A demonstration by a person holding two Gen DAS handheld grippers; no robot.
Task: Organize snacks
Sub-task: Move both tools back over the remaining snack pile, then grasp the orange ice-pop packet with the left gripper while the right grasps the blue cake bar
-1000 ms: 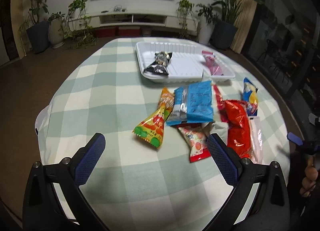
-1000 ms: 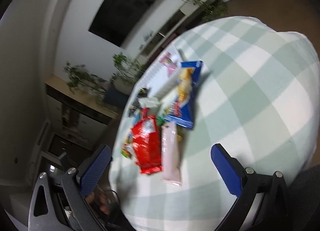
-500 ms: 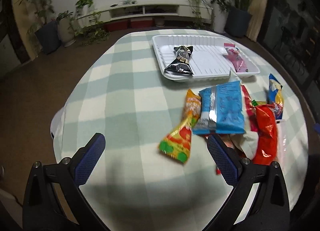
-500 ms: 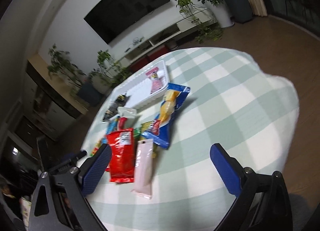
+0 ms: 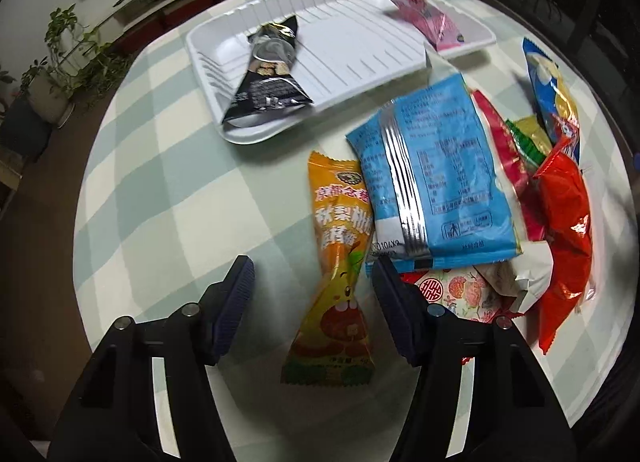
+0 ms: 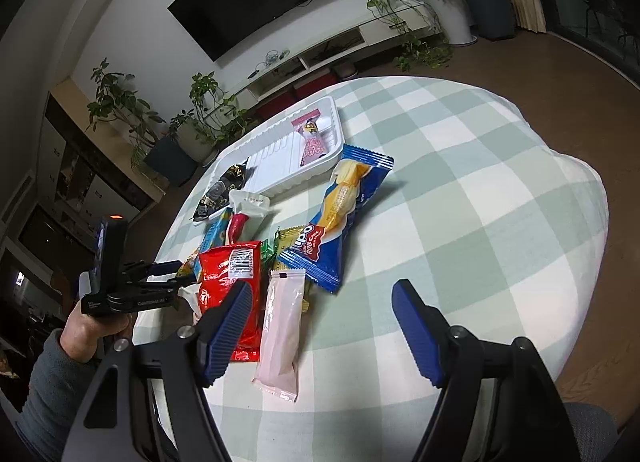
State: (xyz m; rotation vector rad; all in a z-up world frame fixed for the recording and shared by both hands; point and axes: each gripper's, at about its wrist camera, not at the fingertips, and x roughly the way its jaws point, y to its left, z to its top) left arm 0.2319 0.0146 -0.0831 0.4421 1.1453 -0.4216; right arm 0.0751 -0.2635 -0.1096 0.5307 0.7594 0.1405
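Snack packs lie in a pile on the checked tablecloth. My left gripper points steeply down with its jaws closing around the orange pear pack. The pack's narrow waist sits between the pads, close to the right pad, and is not pinched. My right gripper hovers over the pale pink sachet, which lies beside its left finger. Its jaws are closing too, and nothing is gripped. A white ribbed tray behind the pile holds a black pack and a pink pack.
A light blue pack overlaps the orange one. To their right lie a red pack and a blue roll-cake pack. A person's hand holds the left tool. Bare cloth spreads right of the pile, and potted plants stand beyond the table.
The left gripper has dropped in over the pile and its jaws have narrowed around the orange pack. The right gripper has rolled more upright and its jaws have narrowed.
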